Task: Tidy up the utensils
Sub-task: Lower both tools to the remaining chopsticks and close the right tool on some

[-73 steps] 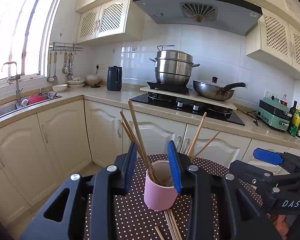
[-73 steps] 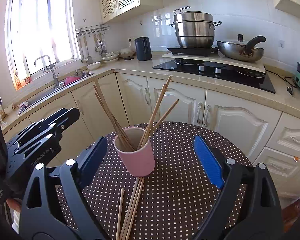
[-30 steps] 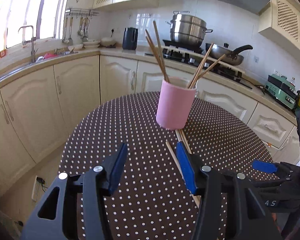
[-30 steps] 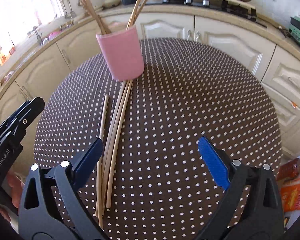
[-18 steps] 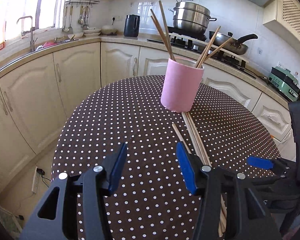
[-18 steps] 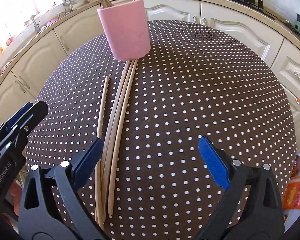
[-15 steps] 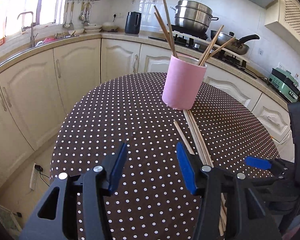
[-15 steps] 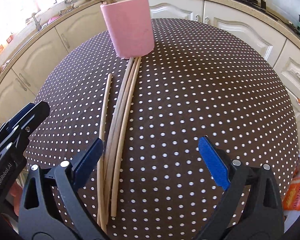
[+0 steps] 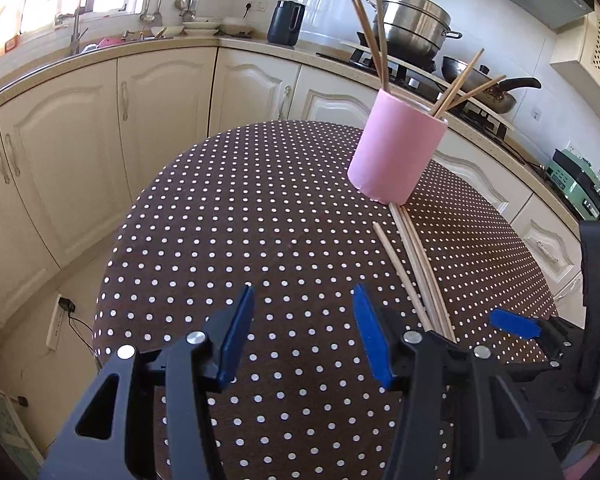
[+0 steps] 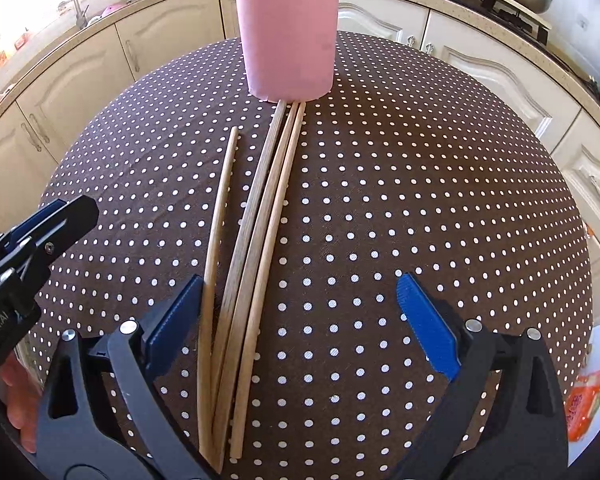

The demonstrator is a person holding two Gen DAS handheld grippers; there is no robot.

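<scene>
1. Your left gripper (image 9: 302,334) was released, its blue pads apart with only the dotted tablecloth (image 9: 240,220) showing between them and nothing held.
2. Your right gripper (image 10: 300,320) was released as well, its jaws spread wide. The near ends of the loose chopsticks (image 10: 260,240) lay between them, close against the left pad (image 10: 172,324), though I could not tell if they touched it.
3. Those loose chopsticks lay flat on the cloth. Three were bunched together, running straight ahead of your right gripper until their far ends met the base of the pink cup (image 10: 288,36).
4. A fourth chopstick (image 10: 220,208) lay just left of that bunch, slightly apart from it, and its far end stopped short of the cup.
5. From your left gripper, the same chopsticks lay ahead and to the right, passing just outside its right pad (image 9: 370,340).
6. The pink cup stood upright well ahead of both grippers, to the right of your left one, with several chopsticks (image 9: 374,28) standing in it and fanning out.
7. Your right gripper showed low on the right in the left camera's view, near the table edge.
</scene>
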